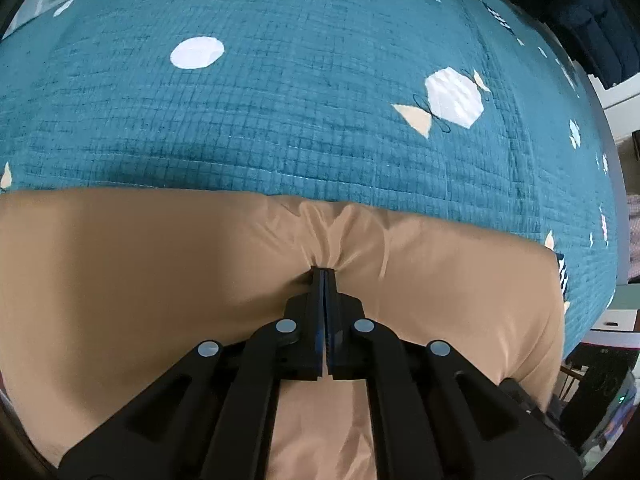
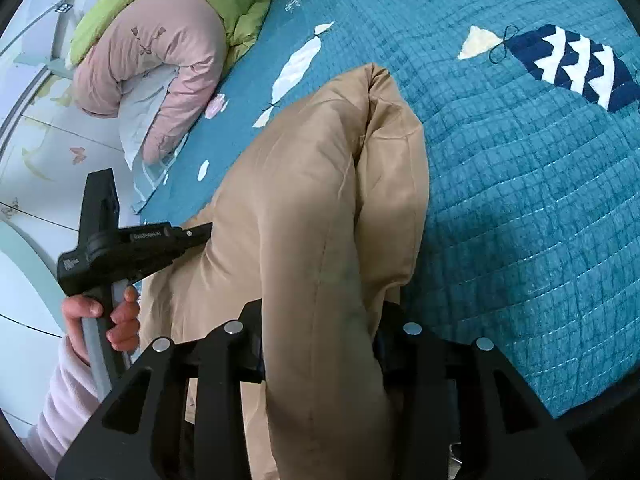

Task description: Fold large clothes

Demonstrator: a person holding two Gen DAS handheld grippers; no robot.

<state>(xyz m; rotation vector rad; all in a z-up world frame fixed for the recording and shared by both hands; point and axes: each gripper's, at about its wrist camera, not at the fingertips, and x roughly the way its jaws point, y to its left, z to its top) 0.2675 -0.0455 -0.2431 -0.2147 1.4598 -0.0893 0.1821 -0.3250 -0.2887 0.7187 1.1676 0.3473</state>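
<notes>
You have two tools in play and one garment to fold: a large tan padded coat (image 1: 420, 264) of smooth, slightly shiny fabric, lying on the teal quilted bedspread (image 1: 300, 100) at the near edge of the bed. In your left wrist view the coat spreads as a broad flat band across the lower half, its far edge running straight across the quilt.

Your left tool (image 1: 324, 274) points steeply down with its fingers pressed together, pinching a small gather of the tan fabric near the coat's far edge; creases fan out from the tips. In your right wrist view that same tool (image 2: 198, 234) shows from the side at the left, with your left hand (image 2: 102, 320) wrapped round its grey handle and a pale pink sleeve (image 2: 64, 396) behind it.

Your right tool (image 2: 320, 360) has a thick folded roll of the coat running up between its fingers. The fabric hides both fingertips, so you cannot tell whether the pads press on it or stand off it.

The roll rises from that tool into a doubled-over hump with a deep fold at its top.

At the head of the bed lies one bundled duvet (image 2: 160, 48), pink with a green side, and one pale pillow (image 2: 142, 124) beneath it.
</notes>
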